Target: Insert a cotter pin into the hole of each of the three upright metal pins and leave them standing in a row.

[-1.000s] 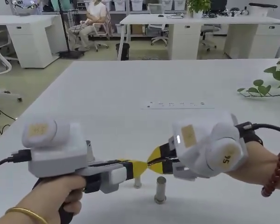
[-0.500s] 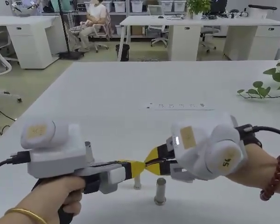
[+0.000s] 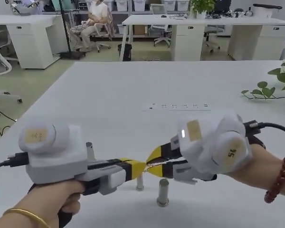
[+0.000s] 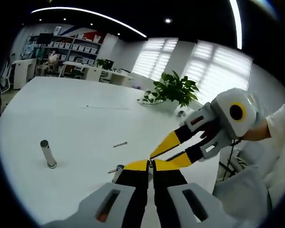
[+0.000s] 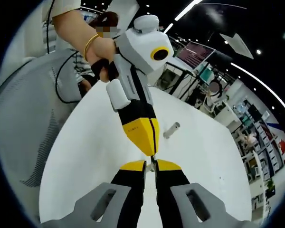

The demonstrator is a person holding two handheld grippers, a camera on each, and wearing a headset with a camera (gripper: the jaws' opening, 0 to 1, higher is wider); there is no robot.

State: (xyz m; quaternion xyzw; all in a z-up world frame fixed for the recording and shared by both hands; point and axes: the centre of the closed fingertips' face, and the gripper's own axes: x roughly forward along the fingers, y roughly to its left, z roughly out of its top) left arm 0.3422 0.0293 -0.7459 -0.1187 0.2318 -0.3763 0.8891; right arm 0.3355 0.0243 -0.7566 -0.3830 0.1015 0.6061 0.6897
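Between left gripper [image 3: 140, 167] and right gripper [image 3: 152, 166] jaws, cotter pin [image 3: 158, 165]

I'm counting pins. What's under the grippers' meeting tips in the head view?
Two upright metal pins on the table: a thin pin, its top covered by the left gripper, and a thicker pin in full view. Cotter pins: too small to tell.

Left gripper [image 3: 140, 167] and right gripper [image 3: 150, 166] tip to tip, both pairs of jaws closed.
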